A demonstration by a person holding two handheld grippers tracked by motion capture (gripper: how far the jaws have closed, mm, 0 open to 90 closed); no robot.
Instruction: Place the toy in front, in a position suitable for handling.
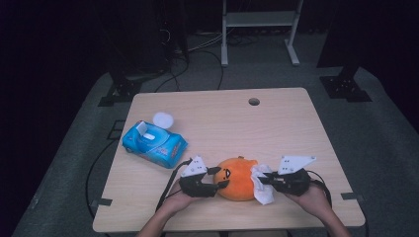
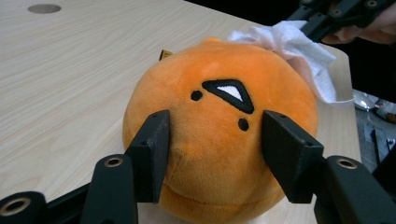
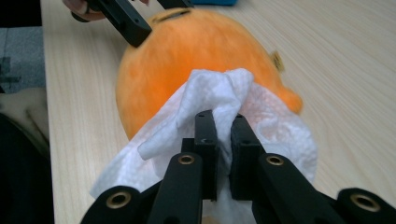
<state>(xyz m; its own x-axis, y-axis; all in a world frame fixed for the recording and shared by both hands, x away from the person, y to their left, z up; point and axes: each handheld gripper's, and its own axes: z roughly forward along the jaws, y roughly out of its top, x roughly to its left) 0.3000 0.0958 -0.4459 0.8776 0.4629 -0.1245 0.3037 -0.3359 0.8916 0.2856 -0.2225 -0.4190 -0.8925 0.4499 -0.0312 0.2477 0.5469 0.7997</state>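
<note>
From the high view, your left hand-held gripper (image 1: 221, 176) is on the left flank of the orange plush ball (image 1: 237, 178), which sits on the tabletop (image 1: 222, 118) near its front edge, between your two hands. Your right hand-held gripper (image 1: 262, 180) comes in from the other side, clamped on a white wipe (image 1: 262, 186) that lies against the plush's right side. Off to the left sits a blue wipes pack (image 1: 154, 143) with its flap up, well apart from the plush.

In the left gripper view, your jaws straddle the plush ball (image 2: 219, 135), one pad on each side of its stitched face, pressing into the fabric. The wipe (image 2: 299, 51) drapes over the far side, pinched by the other hand-held gripper (image 2: 327, 21) at the top right.

In the right gripper view, your jaws are closed tight on a bunched fold of the wipe (image 3: 210, 102), which is spread against the plush (image 3: 187, 51). The left hand-held gripper's jaw (image 3: 126, 21) touches the plush's far side.
</note>
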